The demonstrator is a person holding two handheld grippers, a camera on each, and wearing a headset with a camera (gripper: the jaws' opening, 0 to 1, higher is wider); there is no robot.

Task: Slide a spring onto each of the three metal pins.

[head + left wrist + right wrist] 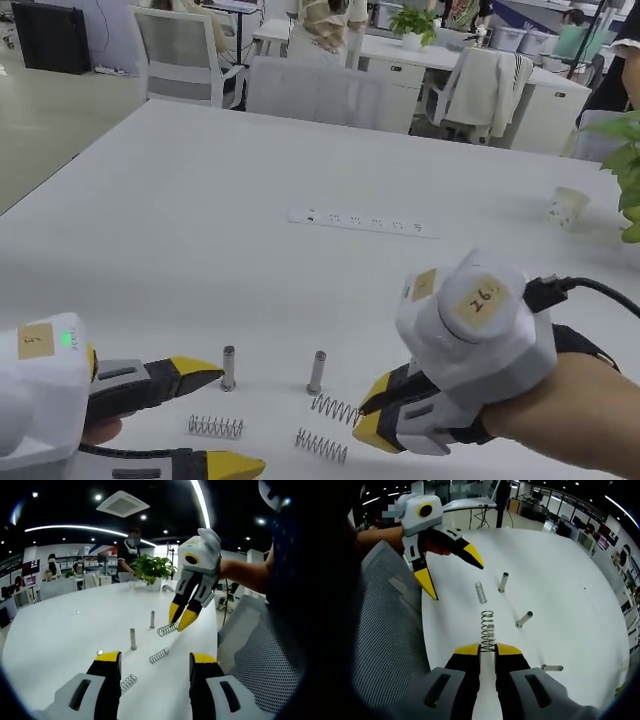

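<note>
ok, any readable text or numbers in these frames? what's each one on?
"26": top sticker on the right gripper; anything after the 6 is blurred.
Yellow sticker on the left gripper: one mark, too blurred to read.
Small tan sticker on the right gripper: unreadable.
Power strip: no legible print.

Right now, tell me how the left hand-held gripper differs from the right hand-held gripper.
The left hand-held gripper has its jaws spread wide, gripping nothing; the right hand-held gripper has its jaws pinched on one end of a silver coiled wire spring. The left one lies roughly level over the white table; the right one tilts down towards it. Both have white bodies and black jaws with yellow tips.
</note>
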